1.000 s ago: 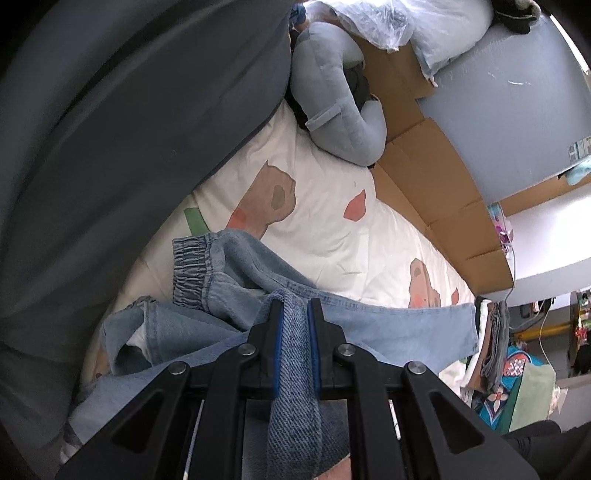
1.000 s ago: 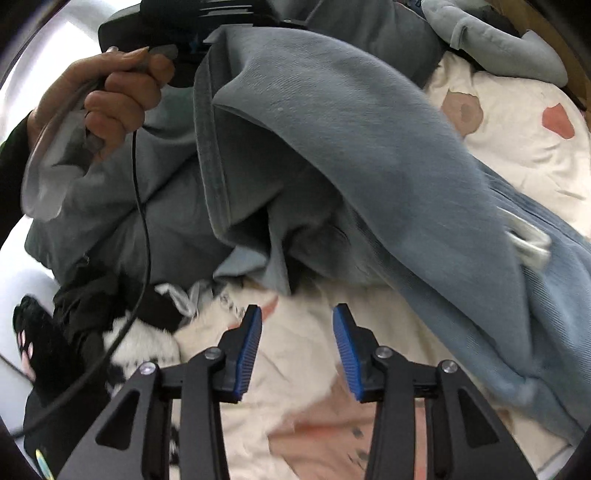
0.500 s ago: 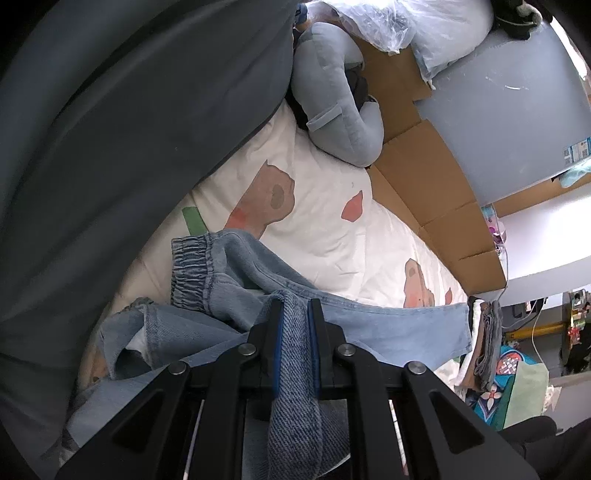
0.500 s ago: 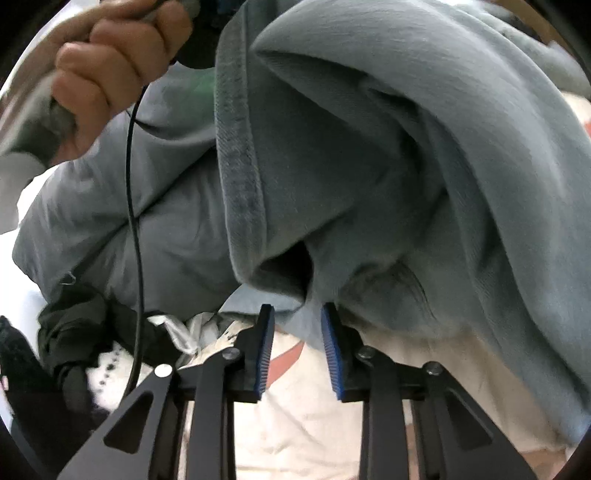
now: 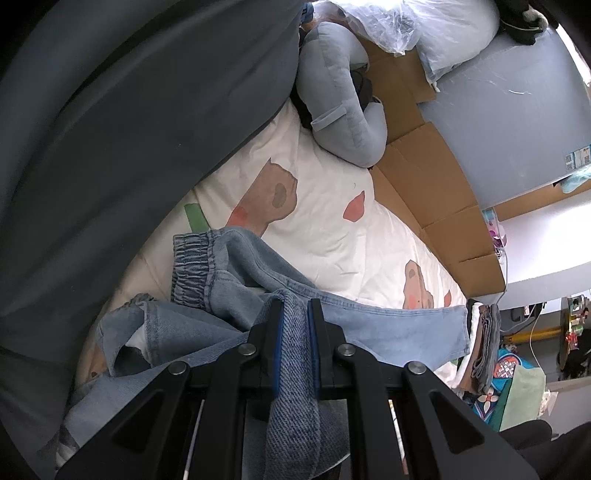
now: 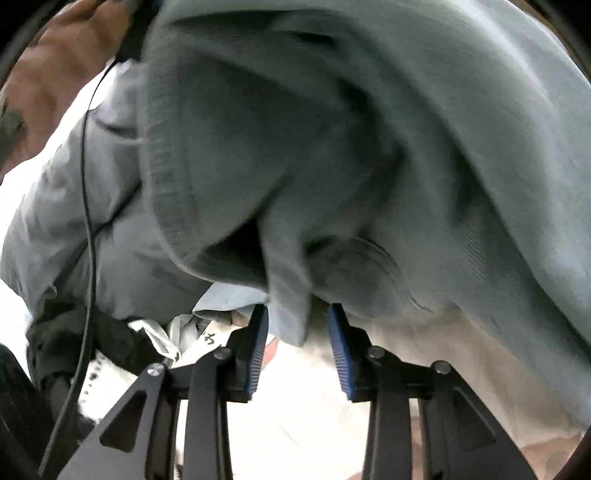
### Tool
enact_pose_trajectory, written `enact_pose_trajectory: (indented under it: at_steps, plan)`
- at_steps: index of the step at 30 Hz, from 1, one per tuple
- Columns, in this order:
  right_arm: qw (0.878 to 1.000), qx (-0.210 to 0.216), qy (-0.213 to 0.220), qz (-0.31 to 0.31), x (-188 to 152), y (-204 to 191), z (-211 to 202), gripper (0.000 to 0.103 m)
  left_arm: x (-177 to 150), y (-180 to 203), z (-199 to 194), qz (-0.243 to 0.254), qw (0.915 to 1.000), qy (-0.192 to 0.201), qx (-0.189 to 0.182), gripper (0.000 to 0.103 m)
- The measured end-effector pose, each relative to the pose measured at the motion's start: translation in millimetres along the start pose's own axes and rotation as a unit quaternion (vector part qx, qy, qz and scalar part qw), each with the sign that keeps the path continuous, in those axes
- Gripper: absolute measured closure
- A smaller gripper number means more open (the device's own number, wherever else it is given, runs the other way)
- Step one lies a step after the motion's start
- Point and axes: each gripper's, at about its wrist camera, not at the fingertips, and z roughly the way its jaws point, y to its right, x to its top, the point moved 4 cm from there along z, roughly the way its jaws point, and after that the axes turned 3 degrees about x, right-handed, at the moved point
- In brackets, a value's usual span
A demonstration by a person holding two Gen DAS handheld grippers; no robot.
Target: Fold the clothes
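Light-blue jeans (image 5: pixel 229 280) lie crumpled on the cream printed bedsheet (image 5: pixel 325 221). My left gripper (image 5: pixel 295 306) is shut on a strip of their denim, which runs back between the fingers. A large grey sweatshirt (image 6: pixel 332 147) hangs close over the right wrist view and fills the left of the left wrist view (image 5: pixel 129 129). A lower corner of the sweatshirt (image 6: pixel 288 310) hangs between the fingers of my right gripper (image 6: pixel 297 310). Its jaws are opening, and the right pad stands clear of the cloth. A hand (image 6: pixel 55 74) shows at the upper left, with a black cable (image 6: pixel 88 221) running down from it.
Flattened cardboard (image 5: pixel 424 184) lines the bed's far side. A grey-blue padded garment (image 5: pixel 340 103) and a plastic bag (image 5: pixel 388 22) lie at the head end. Folded clothes (image 5: pixel 484 343) are stacked at the bed's right edge. Dark garments (image 6: pixel 55 332) are heaped at the lower left.
My right gripper has closed in on the hanging grey sweatshirt, whose corner now sits between its fingers. The jaws narrowed, then widened. The left gripper and jeans have not moved.
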Motion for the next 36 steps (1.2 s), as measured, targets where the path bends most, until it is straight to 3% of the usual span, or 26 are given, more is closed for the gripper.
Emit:
enact_pose_trajectory:
  at_steps: [3, 5, 6, 10, 24, 36]
  plan:
    - [1.0, -0.007, 0.007, -0.015, 4.8, -8.9, 7.8, 0.071, 0.0, 0.1, -1.3, -0.005, 1.0, 0.0, -0.001, 0.092]
    - [1.0, -0.013, -0.005, -0.023, 7.3, -11.3, 16.0, 0.085, 0.0, -0.2, -1.2, -0.007, 1.0, -0.001, -0.001, 0.092]
    - [0.999, -0.015, -0.013, -0.036, 8.0, -13.9, 18.5, 0.099, 0.0, -0.2, -1.3, -0.007, 1.0, -0.002, 0.0, 0.092]
    - [0.998, -0.006, -0.037, -0.059, 6.6, -21.6, 11.9, 0.1, -0.5, 0.2, -2.6, -0.007, 1.0, 0.001, 0.004, 0.092]
    - [0.996, 0.062, -0.051, -0.048, 9.1, -37.5, -70.6, 0.1, 3.6, -4.3, -25.8, -0.017, 0.999, 0.04, 0.009, 0.092]
    - [0.993, 0.055, -0.083, -0.067, 28.3, -22.7, -119.5, 0.1, 1.1, -6.3, -26.7, -0.034, 0.9985, 0.041, 0.007, 0.092]
